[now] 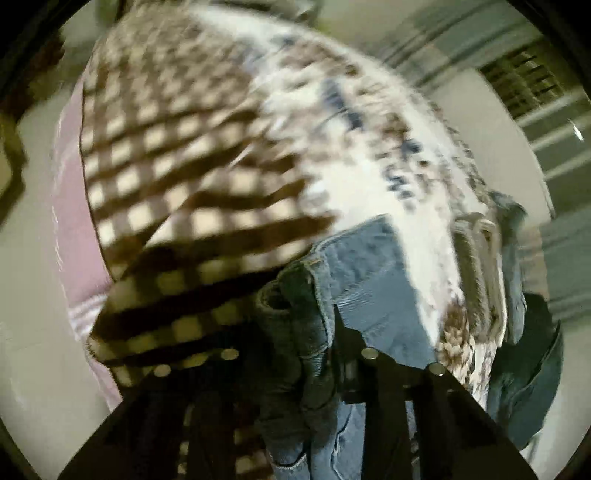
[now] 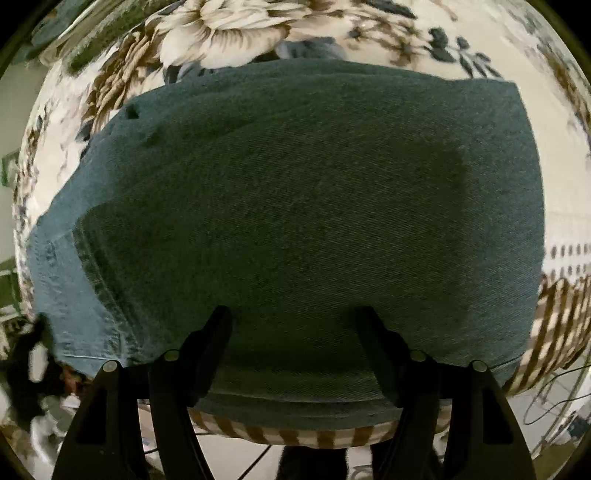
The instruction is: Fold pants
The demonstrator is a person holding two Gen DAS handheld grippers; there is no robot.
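The pants are blue denim jeans. In the right wrist view a wide folded panel of them [image 2: 303, 206] lies flat on a floral bedspread [image 2: 229, 26], reaching the bed's near edge. My right gripper [image 2: 295, 317] is open, its two black fingers [image 2: 210, 339] spread over the near denim edge, holding nothing. In the left wrist view my left gripper [image 1: 299, 354] is shut on a bunched fold of the jeans [image 1: 295, 317], lifted above the bed; lighter denim [image 1: 369, 273] hangs just beyond it. That view is motion-blurred.
A brown-and-cream checked blanket [image 1: 166, 155] and a pink cloth [image 1: 70, 221] lie on the bed's left. More denim [image 1: 524, 369] hangs at the right. The striped bed edge [image 2: 314, 437], pale floor tiles and cables [image 2: 554, 391] lie below.
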